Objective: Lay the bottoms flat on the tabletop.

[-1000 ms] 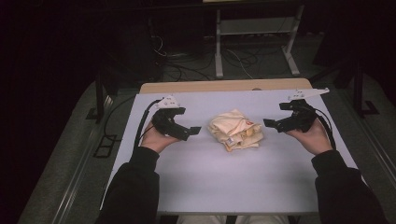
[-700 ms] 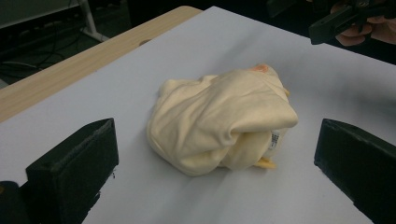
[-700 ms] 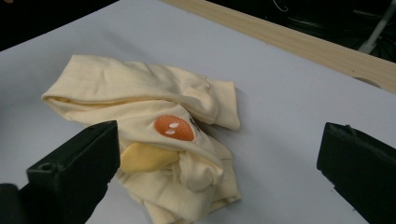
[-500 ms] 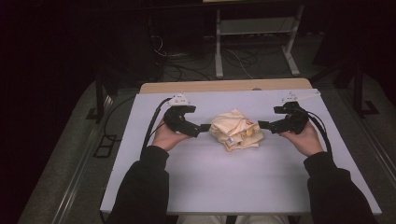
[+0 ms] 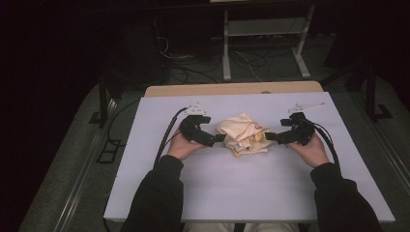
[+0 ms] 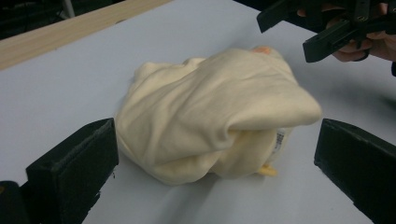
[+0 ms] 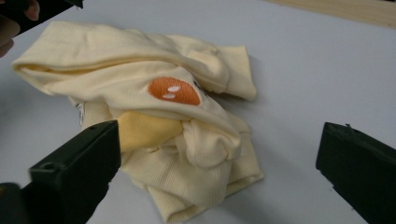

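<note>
- A crumpled pale-yellow garment [image 5: 243, 134] lies bunched in a heap near the middle of the white tabletop [image 5: 251, 193], between the two hands.
- The left tongs [image 5: 218, 138] point inward at the heap's left edge; from above their tips sit just beside the cloth, and it is hard to tell whether they touch it.
- In the left gripper view the jaws stand wide apart with the garment [image 6: 210, 116] between them. The left jaw sits right against the fabric's edge, while the right jaw is clear of it.
- The right tongs [image 5: 269, 137] point at the heap's right edge from the opposite side.
- In the right gripper view their jaws are also spread wide, nothing clamped. The left jaw overlaps a deeper-yellow fold, and the right jaw stands apart over bare tabletop.
- An orange oval patch [image 7: 174, 90] with two small white marks shows on the garment's upper fold, and a white label [image 7: 79, 112] peeks out at its side.
- A strip of bare wood [image 5: 232, 89] runs along the far edge of the tabletop.
</note>
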Demonstrator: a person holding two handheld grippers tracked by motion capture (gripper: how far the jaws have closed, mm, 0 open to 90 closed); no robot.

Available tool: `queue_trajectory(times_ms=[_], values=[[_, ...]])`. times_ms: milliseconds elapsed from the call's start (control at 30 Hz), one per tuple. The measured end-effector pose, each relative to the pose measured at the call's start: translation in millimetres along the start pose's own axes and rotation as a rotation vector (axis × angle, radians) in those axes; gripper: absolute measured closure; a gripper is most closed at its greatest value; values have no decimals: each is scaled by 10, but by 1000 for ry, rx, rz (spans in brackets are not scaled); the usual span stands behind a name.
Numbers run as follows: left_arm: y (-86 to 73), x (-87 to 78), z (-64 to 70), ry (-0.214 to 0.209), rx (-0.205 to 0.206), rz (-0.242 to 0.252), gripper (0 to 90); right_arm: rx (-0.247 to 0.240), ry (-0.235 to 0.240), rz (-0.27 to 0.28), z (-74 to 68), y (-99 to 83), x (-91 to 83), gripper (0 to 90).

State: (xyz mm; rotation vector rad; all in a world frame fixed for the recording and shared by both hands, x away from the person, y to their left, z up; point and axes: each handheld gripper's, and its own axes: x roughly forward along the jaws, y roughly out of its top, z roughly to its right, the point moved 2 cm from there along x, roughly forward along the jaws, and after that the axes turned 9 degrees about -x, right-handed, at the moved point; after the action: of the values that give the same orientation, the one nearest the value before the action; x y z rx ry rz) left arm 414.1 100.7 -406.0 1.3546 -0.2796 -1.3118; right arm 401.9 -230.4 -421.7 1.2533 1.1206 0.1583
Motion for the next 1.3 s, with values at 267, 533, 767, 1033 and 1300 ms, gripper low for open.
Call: queue_trajectory(times_ms=[267,533,767,1033,1300], values=[[-125,155,-85,49,-43,-117,7,40,52,-16,43,-131,22,137],[-182,284,-90,19,-66,-118,94,62,67,-35,92,-237,36,212],[-176,316,-75,2,-89,-62,198,79,109,-61,119,-287,57,346],[-187,255,-139,28,-118,-3,473,70,116,-66,108,-294,132,532],[-170,281,-107,70,-92,6,730,74,108,-51,84,-275,153,724]])
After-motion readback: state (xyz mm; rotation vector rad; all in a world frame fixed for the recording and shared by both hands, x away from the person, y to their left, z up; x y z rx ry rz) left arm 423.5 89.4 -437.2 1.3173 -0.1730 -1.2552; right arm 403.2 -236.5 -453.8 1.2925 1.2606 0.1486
